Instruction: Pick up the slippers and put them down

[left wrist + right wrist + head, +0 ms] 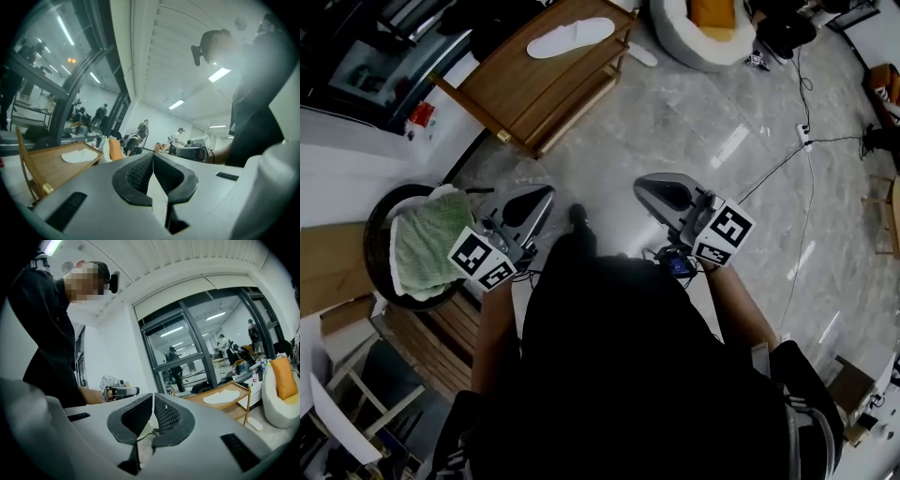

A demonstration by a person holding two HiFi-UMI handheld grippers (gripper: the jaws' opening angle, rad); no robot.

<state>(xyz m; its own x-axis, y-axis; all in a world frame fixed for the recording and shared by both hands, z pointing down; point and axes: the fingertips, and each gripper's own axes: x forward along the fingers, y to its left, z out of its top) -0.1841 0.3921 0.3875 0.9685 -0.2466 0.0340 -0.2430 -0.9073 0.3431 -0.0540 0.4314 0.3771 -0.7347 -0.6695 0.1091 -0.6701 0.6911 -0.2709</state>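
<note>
wooden rack [516, 84] 1 | white slippers 2 (rack slipper [570, 37] at 11 o'clock, floor slipper [642, 54] at 12) | grippers 2: left gripper [549, 192], right gripper [640, 185] | basket [370, 246] 1 | green towel [422, 248] 1

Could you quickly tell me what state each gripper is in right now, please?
Left gripper: closed, nothing between its jaws.
Right gripper: closed, nothing between its jaws.
</note>
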